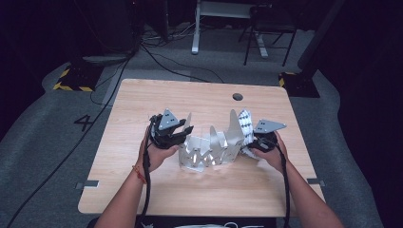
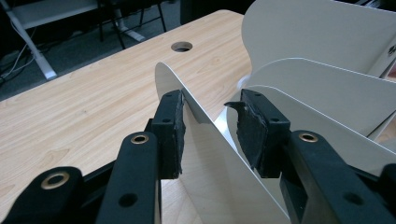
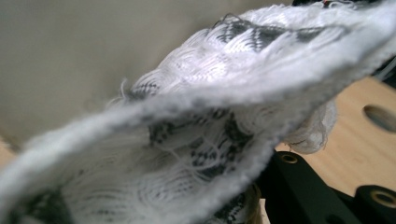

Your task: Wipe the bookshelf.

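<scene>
A: Left claw [image 2: 210, 133]?
B: Jaws apart, straddling one thin upright fin of white slotted metal divider rack [image 1: 209, 147], left pad touching fin. Rack mid wooden worktop [image 1: 142, 99].
A: Right claw [image 1: 256, 142]?
B: Clamped on white-and-black knitted cloth [image 3: 210, 121], held against rack's right end fin, above worktop.
</scene>
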Tool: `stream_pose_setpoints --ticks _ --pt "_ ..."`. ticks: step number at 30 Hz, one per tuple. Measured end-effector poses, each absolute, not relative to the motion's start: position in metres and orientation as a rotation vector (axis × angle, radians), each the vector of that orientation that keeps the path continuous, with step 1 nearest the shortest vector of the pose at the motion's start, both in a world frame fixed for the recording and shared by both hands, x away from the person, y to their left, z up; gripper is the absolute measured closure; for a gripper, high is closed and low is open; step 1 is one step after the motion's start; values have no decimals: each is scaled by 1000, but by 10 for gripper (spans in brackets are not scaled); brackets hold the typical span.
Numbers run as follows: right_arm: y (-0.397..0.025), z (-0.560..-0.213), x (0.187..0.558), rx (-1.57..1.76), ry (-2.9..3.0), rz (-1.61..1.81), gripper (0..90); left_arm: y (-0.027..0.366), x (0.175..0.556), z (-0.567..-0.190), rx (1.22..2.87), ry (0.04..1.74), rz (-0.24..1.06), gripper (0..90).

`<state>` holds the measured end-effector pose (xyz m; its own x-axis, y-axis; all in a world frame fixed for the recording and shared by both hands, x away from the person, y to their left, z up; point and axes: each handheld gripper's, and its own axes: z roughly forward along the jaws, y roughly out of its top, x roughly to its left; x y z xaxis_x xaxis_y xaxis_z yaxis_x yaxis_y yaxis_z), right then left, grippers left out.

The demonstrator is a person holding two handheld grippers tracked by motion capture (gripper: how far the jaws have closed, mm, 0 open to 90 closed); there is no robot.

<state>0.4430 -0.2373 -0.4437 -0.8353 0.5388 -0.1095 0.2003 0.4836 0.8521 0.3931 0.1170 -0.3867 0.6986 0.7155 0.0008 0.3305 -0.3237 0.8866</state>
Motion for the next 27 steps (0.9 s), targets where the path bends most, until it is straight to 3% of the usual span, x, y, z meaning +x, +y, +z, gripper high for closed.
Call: stream_pose_setpoints --ticks 13,20,27 --pt "-226 -490 463 708 2580 1123 747 118 393 -387 1924 800 493 612" --pt "-232 -480 448 630 2601 1134 747 118 391 -387 1922 796 496 610" --pt "-245 -437 423 540 2460 1274 746 117 392 -387 1921 796 493 610"
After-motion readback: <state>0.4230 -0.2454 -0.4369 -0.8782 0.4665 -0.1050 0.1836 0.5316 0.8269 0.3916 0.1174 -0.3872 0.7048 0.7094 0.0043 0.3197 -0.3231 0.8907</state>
